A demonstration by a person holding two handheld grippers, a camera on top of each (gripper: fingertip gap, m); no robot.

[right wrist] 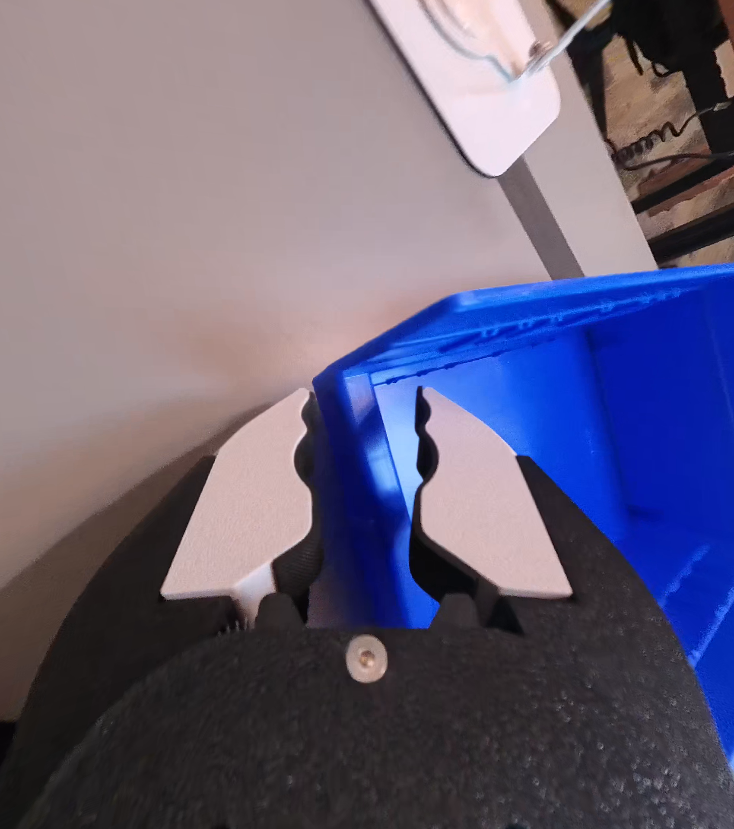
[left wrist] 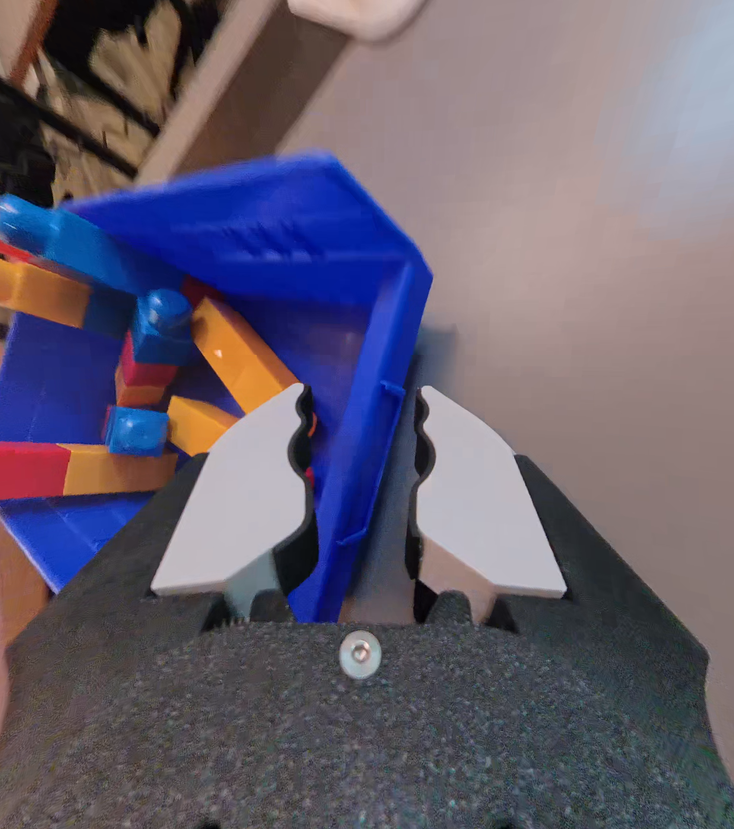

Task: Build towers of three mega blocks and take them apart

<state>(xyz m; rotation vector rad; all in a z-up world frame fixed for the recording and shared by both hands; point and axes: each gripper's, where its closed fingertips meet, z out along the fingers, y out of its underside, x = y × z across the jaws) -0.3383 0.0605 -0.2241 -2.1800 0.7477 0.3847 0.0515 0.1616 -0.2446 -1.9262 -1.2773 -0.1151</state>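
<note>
Fingers of the left gripper (left wrist: 362,453) straddle one side wall of a blue plastic bin (left wrist: 266,233), one grey finger inside it and the other outside against the pale tabletop (left wrist: 580,224) — the wall sits in the narrow gap, though whether the pads press it tightly cannot be told. On the opposite side, the right gripper (right wrist: 362,453) has its fingers set the same way over a corner wall of the bin (right wrist: 625,426), one outside, one within, the gap between them only a little wider than the wall. The bin is tilted steeply in both views. Seen from the left wrist, mega blocks (left wrist: 140,359) in blue, red and orange-yellow lie heaped against the bin's far side, several joined in short stacks; a red-and-yellow stack (left wrist: 64,469) pokes past the bin's edge. From the right wrist, the visible part of the bin's inside holds nothing. A white flat device (right wrist: 481,76) lies near the tabletop's far edge.
</note>
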